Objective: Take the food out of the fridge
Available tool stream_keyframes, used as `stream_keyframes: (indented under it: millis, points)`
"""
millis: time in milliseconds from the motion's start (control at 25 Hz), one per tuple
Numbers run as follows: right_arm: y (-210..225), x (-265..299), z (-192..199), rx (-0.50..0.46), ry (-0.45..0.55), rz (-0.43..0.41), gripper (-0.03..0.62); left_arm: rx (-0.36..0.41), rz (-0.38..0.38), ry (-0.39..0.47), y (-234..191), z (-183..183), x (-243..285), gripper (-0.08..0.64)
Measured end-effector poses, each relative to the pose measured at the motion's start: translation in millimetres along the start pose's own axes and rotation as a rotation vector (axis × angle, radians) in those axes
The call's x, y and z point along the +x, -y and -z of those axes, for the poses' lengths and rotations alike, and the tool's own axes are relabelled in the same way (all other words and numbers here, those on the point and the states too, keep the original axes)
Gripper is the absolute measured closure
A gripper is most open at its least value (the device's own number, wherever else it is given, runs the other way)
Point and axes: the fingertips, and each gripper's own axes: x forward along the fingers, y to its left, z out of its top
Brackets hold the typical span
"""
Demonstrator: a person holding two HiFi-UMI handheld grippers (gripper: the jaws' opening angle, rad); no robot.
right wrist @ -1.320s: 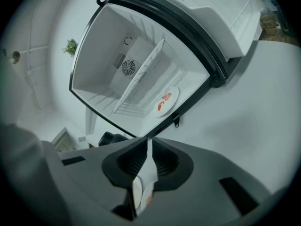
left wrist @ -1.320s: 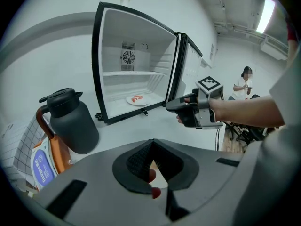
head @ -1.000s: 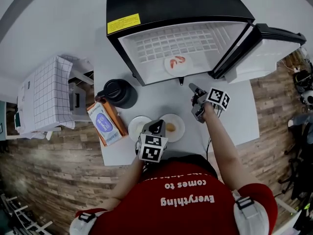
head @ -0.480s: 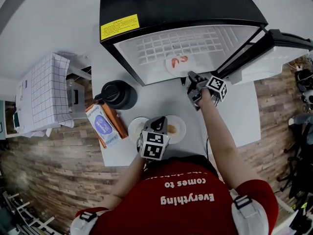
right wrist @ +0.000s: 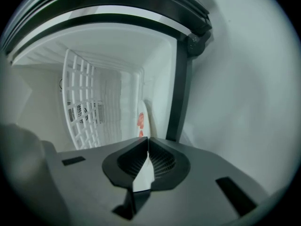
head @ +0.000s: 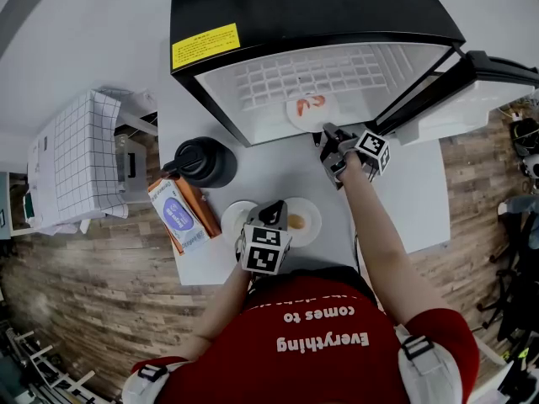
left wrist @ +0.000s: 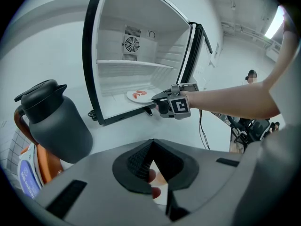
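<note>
The black mini fridge stands open on the white table. At the front of its floor lies a white plate with red food on it. My right gripper reaches to the plate's near rim. Its jaws have just been closing and now pinch the white rim between them, as the right gripper view shows. My left gripper hangs shut over two small plates near the table's front edge. In the left gripper view a plate with food shows below the closed jaws.
The fridge door swings out to the right. A black jug and a blue and orange box stand on the table's left. A checked cloth covers something beside the table.
My right gripper has moved forward from the table into the fridge mouth, rolled, and shut on the plate's rim. The left gripper has barely shifted.
</note>
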Motion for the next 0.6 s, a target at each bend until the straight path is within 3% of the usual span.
stream_keyframes:
  millis: [160,600]
  points:
    - [-14.2,-2.5,1.8,0.018,-0.008,-0.102,0.571,0.006,0.003,0.0,1.5,-0.2,-0.1,0.554]
    - [-25.9,-28.9,15.3,-0.036,-0.066,-0.178,0.571,0.021,-0.003,0.019,1.8,-5.6,-6.8,0.554]
